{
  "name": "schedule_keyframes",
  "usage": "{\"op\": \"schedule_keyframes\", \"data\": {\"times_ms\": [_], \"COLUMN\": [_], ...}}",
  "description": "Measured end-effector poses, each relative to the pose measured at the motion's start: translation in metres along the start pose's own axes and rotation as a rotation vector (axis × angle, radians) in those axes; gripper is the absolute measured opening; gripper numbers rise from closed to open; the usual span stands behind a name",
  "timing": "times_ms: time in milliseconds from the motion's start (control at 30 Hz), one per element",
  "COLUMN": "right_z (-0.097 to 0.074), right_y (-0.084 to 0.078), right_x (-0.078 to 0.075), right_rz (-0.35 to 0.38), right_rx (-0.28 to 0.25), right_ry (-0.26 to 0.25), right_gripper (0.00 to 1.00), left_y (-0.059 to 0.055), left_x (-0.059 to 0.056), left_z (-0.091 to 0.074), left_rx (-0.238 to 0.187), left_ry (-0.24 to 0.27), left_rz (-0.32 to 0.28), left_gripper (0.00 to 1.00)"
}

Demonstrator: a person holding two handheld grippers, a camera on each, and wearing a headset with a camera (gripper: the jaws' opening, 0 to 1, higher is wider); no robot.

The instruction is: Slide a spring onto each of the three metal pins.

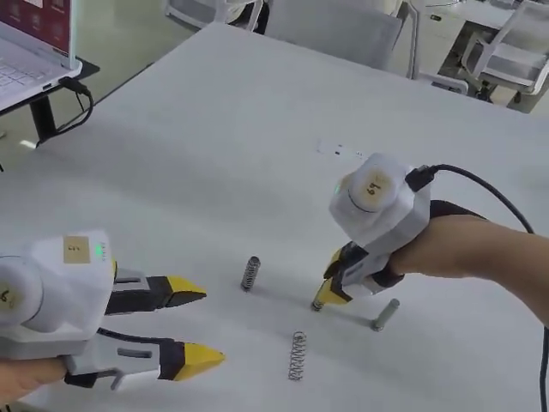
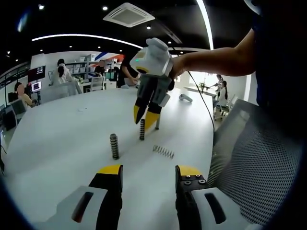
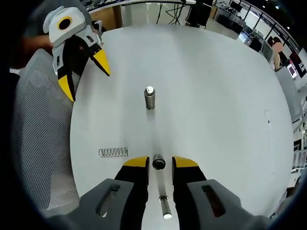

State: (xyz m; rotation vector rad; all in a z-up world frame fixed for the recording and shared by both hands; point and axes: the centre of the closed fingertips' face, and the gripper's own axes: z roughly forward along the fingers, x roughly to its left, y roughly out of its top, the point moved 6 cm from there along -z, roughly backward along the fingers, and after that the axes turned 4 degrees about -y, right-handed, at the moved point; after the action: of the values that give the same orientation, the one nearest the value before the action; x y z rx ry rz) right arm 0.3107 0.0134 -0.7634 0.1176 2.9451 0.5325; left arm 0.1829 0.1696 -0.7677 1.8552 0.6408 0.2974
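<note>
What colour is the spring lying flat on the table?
Silver-grey spring, clearest in the left gripper view.

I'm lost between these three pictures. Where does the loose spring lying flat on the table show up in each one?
Head view: the loose spring lies near the bottom edge, just right of centre.
Left gripper view: it lies just right of centre, at mid-height.
Right gripper view: it lies left of centre, below mid-height.
Shared landmark: the upright pin already wearing a spring, standing close by in all three.
</note>
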Motion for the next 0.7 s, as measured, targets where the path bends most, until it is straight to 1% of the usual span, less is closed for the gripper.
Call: {"op": "schedule_keyframes", "data": {"times_ms": [367,400,467,600,700], "right_z": [-0.025,-0.031,-0.038,-0.047,-0.051], "right_y": [0.006,0.009,0.012,0.014,0.014], "right_x": [0.001,0.003,0.008,0.018,0.027], "right_rz": [0.012,0.012,0.011,0.008,0.016], "right_rx": [-0.068,-0.086,-0.106,-0.128,-0.139], "right_ry": [-0.051,-0.061,-0.067,-0.078,-0.072], "right_gripper": [0.19,0.19,0.19,0.19,0.19], "left_y": [0.005,0.006,0.007,0.008,0.009], "left_x": [-0.001,-0.001,-0.001,-0.001,-0.001], "left_z": [0.001,0.001,0.001,0.001,0.001], "left_rx": [-0.001,-0.002,0.001,0.003,0.002], "left_ry": [-0.005,-0.005,-0.008,-0.010,-0.010], "left_rz": [0.010,0.011,0.015,0.020,0.025], "left_gripper": [0.38,0.38,0.38,0.38,0.38]}}
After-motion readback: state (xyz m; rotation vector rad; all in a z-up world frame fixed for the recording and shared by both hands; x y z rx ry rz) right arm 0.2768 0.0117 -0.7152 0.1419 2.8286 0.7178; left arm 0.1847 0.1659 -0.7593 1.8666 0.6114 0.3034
